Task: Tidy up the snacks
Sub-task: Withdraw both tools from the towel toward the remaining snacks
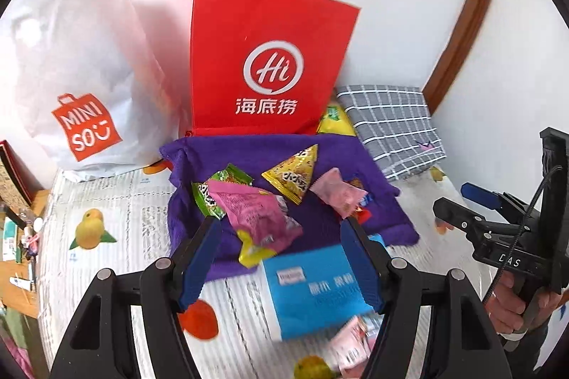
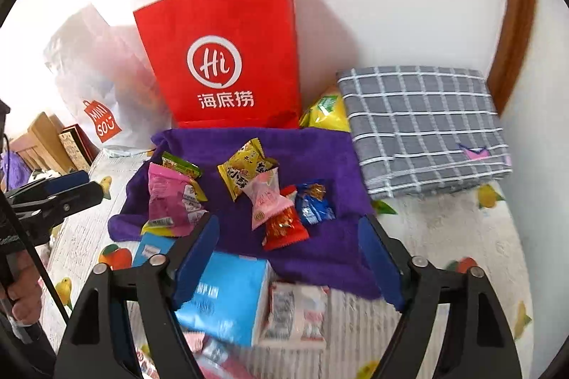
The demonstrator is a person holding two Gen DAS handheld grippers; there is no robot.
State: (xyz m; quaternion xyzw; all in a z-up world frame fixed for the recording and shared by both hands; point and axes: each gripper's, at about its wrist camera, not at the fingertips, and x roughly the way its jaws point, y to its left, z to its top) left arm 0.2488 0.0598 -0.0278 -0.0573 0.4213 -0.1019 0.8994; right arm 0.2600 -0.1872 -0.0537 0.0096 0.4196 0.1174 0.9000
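Several small snack packets lie on a purple towel [image 2: 320, 151]: a pink one [image 2: 170, 201], a yellow one [image 2: 245, 172], a pale pink one [image 2: 266, 201], a red one [image 2: 284, 229] and a blue one [image 2: 314, 201]. A light blue pack [image 2: 227, 297] and a white-pink packet [image 2: 295, 315] lie on the bedsheet in front of the towel. My left gripper [image 1: 281, 226] hovers open above the pink packet [image 1: 256, 211] and the blue pack [image 1: 313, 286], gripping nothing. My right gripper [image 2: 290, 222] is also open and empty above the towel's near edge.
A red paper bag [image 1: 266, 58] and a white Miniso bag [image 1: 81, 76] stand against the wall behind the towel. A folded grey checked cloth [image 2: 419, 130] lies at the right, with a yellow-green packet [image 2: 327, 112] beside it. Cluttered wooden furniture [image 1: 21, 236] borders the bed at the left.
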